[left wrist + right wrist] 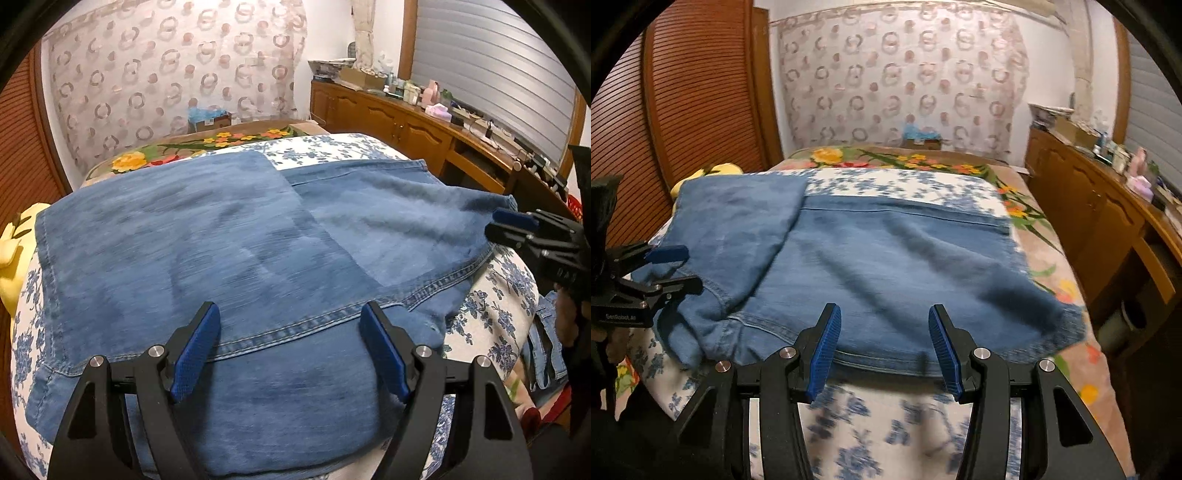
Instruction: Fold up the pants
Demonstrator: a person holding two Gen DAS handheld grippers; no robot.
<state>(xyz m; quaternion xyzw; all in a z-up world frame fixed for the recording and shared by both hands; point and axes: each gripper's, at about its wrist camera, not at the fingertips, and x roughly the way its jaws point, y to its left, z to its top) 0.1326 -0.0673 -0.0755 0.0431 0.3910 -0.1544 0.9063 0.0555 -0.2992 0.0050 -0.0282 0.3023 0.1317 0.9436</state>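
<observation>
Blue denim pants (229, 236) lie flat on the bed, one part folded over onto the rest with its stitched seam (332, 314) running across. My left gripper (290, 308) hovers open over the near side of that fold, with nothing between its blue pads (195, 354). In the right wrist view the pants (894, 266) spread ahead, and my right gripper (884, 310) stands open above their near hem, its pads apart and not pinching cloth. The left gripper (670, 269) shows at the left by the bunched fold. The right gripper (513, 227) shows at the right, at the pants' corner.
The pants rest on a blue-flowered white cover (897, 188) over a bright floral blanket (133, 160). A yellow soft toy (9, 251) lies at the left bed edge. A wooden sideboard (1100, 206) with clutter lines the right. More denim (546, 343) hangs off the right bedside.
</observation>
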